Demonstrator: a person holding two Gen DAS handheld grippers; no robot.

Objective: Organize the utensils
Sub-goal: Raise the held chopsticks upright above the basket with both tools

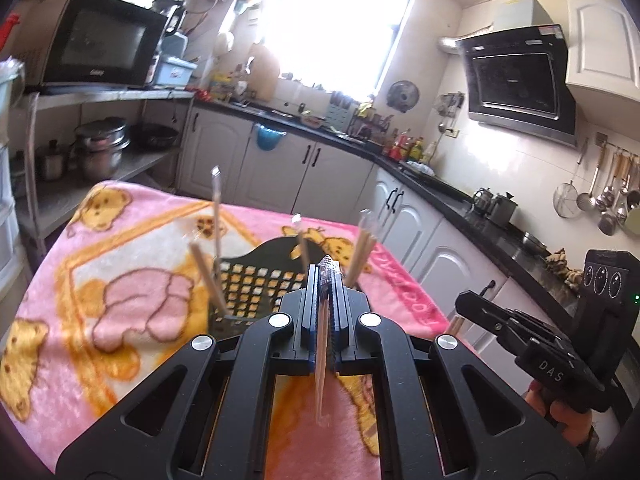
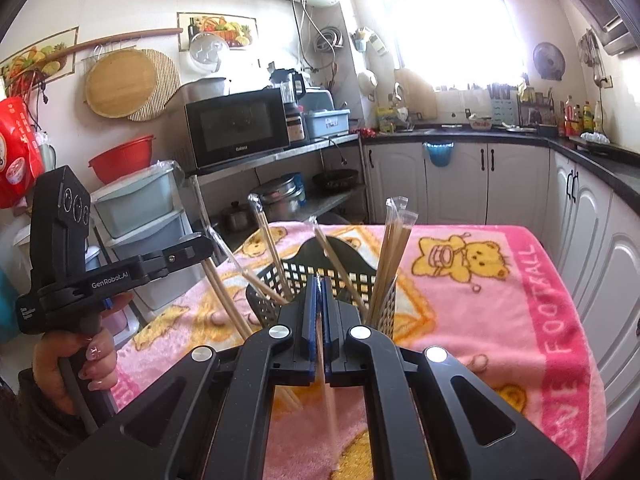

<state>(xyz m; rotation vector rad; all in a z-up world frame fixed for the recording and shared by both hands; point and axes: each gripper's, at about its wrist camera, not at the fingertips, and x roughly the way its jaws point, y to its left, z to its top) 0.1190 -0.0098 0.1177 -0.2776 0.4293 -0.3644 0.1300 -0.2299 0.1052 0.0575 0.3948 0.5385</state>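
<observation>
The left gripper (image 1: 325, 276) is closed tight on one pair of pale wooden chopsticks in a clear plastic sleeve (image 1: 321, 376), which runs down between the jaws toward the camera. The right gripper (image 2: 319, 292) is likewise pinched shut on a second wrapped wooden pair (image 2: 327, 392), gripped partway along its length. Both grippers hover just above the black perforated plastic utensil basket (image 2: 296, 276), which stands on a pink fleece blanket printed with yellow bears (image 2: 500, 280). Several more wrapped chopstick pairs (image 2: 394, 252) already stand in the basket, leaning outward at different angles.

The chopsticks look very light, thin and stiff, and the glossy sleeve is probably slippery, so a pair could slide or swivel in the jaws. A hold near the middle seems best for keeping it from tipping. The basket itself looks light too; a push against the leaning sticks might shift or topple it on the soft blanket.
</observation>
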